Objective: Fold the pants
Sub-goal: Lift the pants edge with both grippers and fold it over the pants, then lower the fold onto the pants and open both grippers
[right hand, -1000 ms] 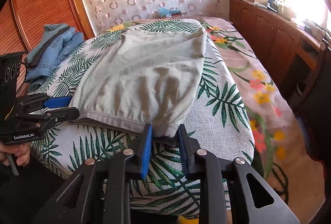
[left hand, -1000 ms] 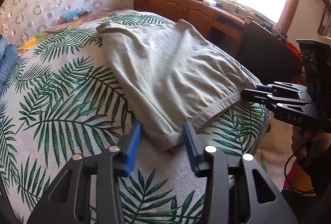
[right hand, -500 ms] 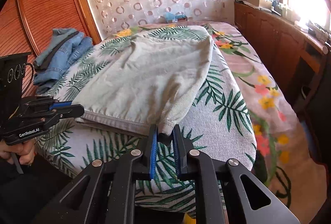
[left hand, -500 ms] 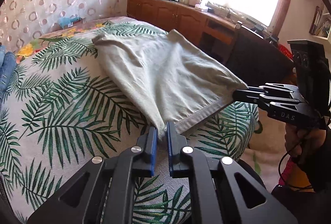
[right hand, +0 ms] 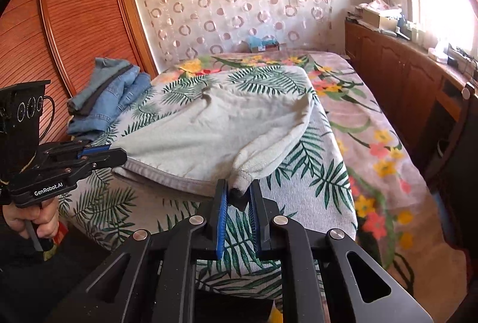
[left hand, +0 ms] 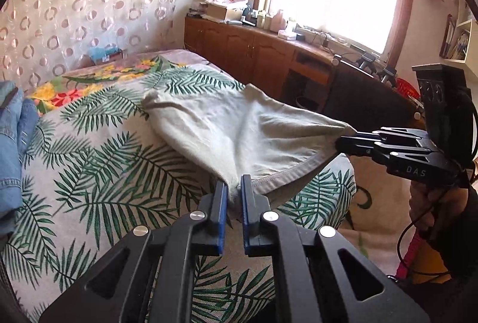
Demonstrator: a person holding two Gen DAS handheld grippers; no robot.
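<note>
Pale grey-green pants (left hand: pixel 227 129) lie on the palm-leaf bedspread, their near end lifted off the bed. My left gripper (left hand: pixel 233 194) is shut on the near left corner of the pants. My right gripper (right hand: pixel 239 193) is shut on the near right corner (right hand: pixel 242 176) of the pants. Each gripper shows in the other's view: the right gripper (left hand: pixel 343 141) at the right side, the left gripper (right hand: pixel 113 152) at the left side. The far end of the pants (right hand: pixel 227 102) still rests on the bed.
A pile of folded blue jeans (right hand: pixel 110 96) lies at the bed's far left by a wooden wardrobe (right hand: pixel 59 33). A wooden sideboard (left hand: pixel 257 51) with clutter runs along the window on the right. The bed's near edge (right hand: pixel 298 248) is just below my grippers.
Both grippers closed on the near corners of the pants and lifted them. The near end of the pants rose off the bed and the cloth bunched between the grippers.
</note>
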